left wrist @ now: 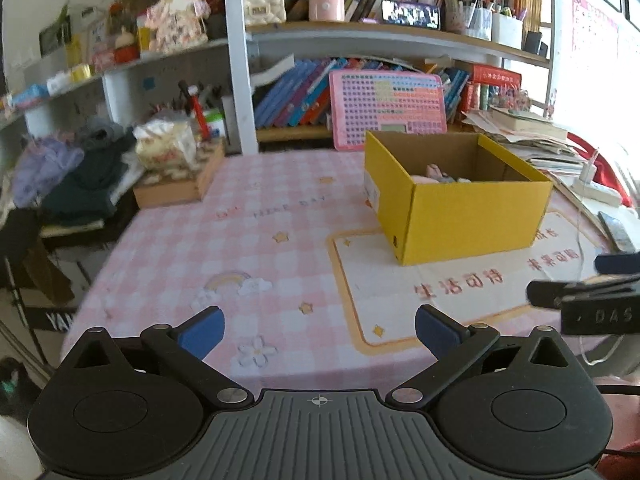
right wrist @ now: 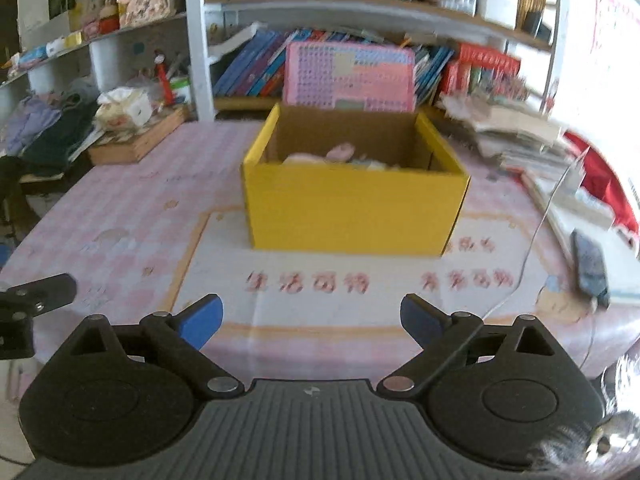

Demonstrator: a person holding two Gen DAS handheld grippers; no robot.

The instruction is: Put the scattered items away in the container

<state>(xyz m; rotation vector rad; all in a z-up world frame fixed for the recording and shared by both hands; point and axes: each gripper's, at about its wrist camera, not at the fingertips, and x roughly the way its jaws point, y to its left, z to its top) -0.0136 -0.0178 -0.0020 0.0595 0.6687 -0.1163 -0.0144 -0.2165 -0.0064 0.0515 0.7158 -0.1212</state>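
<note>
left wrist view, entry one: our left tongs (left wrist: 318,334), blue pads spread wide, nothing between them, hanging over the near edge of the bench (left wrist: 180,240) with its pink checked cloth. at the right edge of this view we note the dark tip of our right tongs (right wrist: 311,320), which in the right wrist view likewise stand wide and empty over the printed mat (right wrist: 320,304).

entry two: yellow box (right wrist: 352,208), the container, upright and open-topped on the far part of the mat, well apart from both tongs. inside it we make out soft pale pink things (right wrist: 340,152), too blurred to name.

entry three: bench surface between tongs and box, no loose item that we can see. a dark phone (right wrist: 590,268) with a white cable lies at the right side near stacked papers; a wooden tray (left wrist: 180,184) with a bag sits at the far left.

judgement: we read the tidying as largely done, or between picks. the next move calls for finding any item left outside the box before reaching.
</note>
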